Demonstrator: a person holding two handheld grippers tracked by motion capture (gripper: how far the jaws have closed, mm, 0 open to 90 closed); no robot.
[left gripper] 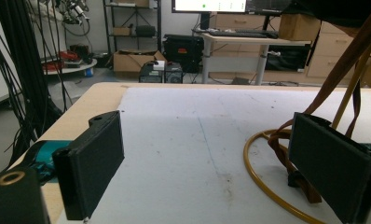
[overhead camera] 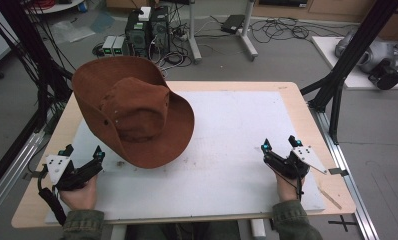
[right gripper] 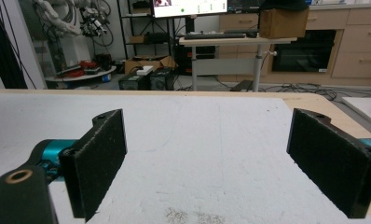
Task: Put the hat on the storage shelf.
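Note:
A brown wide-brimmed hat (overhead camera: 132, 110) stands raised over the left half of the white board (overhead camera: 237, 130), tilted toward me. Under it, thin brown rods (left gripper: 346, 65) rise from a yellowish wire ring (left gripper: 256, 177) lying on the board. My left gripper (overhead camera: 82, 151) rests at the board's front left, just left of the hat's brim, open with nothing between its jaws (left gripper: 211, 158). The ring lies close in front of its right-hand jaw. At the front right my right gripper (overhead camera: 279, 143) is held open over bare board (right gripper: 211, 158).
The board lies on a wooden table (overhead camera: 307, 115). Black frame posts (overhead camera: 347, 60) stand at the table's right and left sides. Computer boxes (overhead camera: 147, 30) and cables lie on the floor beyond the far edge.

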